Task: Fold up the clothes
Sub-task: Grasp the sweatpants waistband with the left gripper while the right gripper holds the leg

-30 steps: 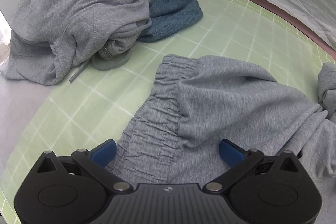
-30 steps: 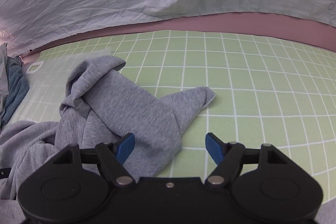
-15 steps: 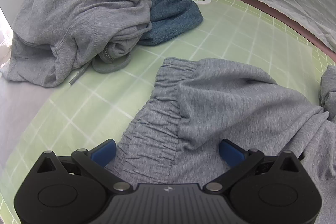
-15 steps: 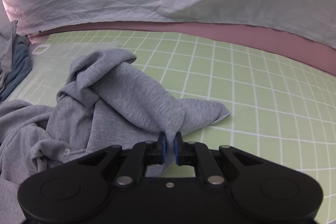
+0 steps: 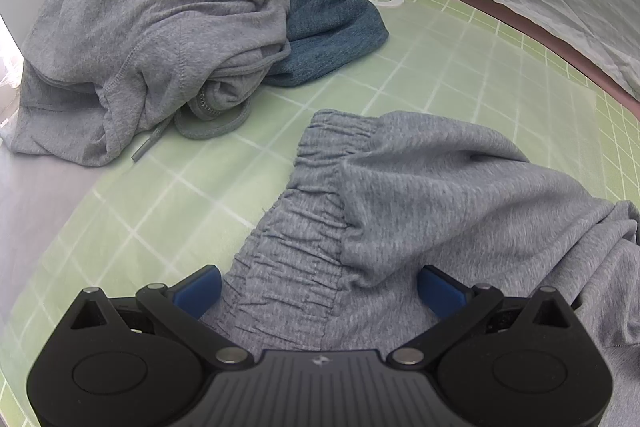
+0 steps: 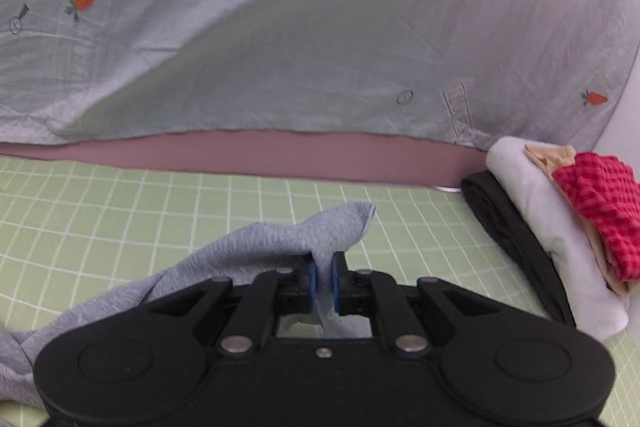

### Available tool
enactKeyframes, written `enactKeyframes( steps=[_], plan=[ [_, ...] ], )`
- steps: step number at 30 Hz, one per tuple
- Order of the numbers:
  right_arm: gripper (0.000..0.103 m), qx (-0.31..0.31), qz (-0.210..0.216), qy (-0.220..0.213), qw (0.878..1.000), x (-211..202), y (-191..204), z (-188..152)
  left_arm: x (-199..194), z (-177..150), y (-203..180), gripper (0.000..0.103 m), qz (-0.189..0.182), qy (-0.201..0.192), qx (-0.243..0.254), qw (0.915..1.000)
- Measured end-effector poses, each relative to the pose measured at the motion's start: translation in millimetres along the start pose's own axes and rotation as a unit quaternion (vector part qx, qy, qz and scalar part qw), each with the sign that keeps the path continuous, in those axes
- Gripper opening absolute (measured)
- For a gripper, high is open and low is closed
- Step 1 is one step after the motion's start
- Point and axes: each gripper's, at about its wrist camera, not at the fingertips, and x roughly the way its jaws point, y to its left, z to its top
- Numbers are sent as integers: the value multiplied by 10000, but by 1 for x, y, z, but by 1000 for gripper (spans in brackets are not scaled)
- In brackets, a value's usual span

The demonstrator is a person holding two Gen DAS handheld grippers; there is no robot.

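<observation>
The right gripper (image 6: 324, 281) has clamped its blue pads on a fold of the grey sweatpants (image 6: 280, 243), lifting that corner above the green grid mat (image 6: 120, 211). The left gripper (image 5: 318, 287) hangs wide open, its pads either side of the gathered waistband (image 5: 316, 227). Farther off lie a crumpled grey hoodie (image 5: 160, 27) and a stack of folded clothes (image 6: 560, 227).

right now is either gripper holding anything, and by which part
The right gripper pinches the light grey sweatpants by a leg end. The left gripper is open over their waistband, holding nothing.
</observation>
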Motion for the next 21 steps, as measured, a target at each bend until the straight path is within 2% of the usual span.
enactKeyframes(
  steps=[3,6,10,14,16,18,19,20,21],
  plan=[
    [8,174,-63,242,9995,5,-15,-13,2,6,1,103,53,65,-20,10000],
    [8,335,-258,174,9990,4,-31,-10,2,15,4,103,283,-46,-32,9996],
    [8,710,-611,-30,9956,-1,-54,-1,3,33,7,103,57,-118,-65,9999],
    [8,836,-676,347,9936,19,-67,-7,11,47,-3,102,12,-104,81,9999],
    [8,990,-602,428,9923,20,-71,-9,14,50,-8,97,-69,-97,118,9999],
    [8,1029,-600,448,9919,19,-74,-10,17,52,-10,74,-143,-81,43,9999],
    [8,1040,-608,455,9917,19,-76,-11,17,53,-12,69,-159,-113,10,9998],
    [8,1057,-627,455,9914,20,-77,-11,16,55,-14,52,-194,-165,13,9997],
    [8,1071,-641,454,9911,20,-79,-10,15,57,-16,44,-260,-184,41,9995]
  ],
)
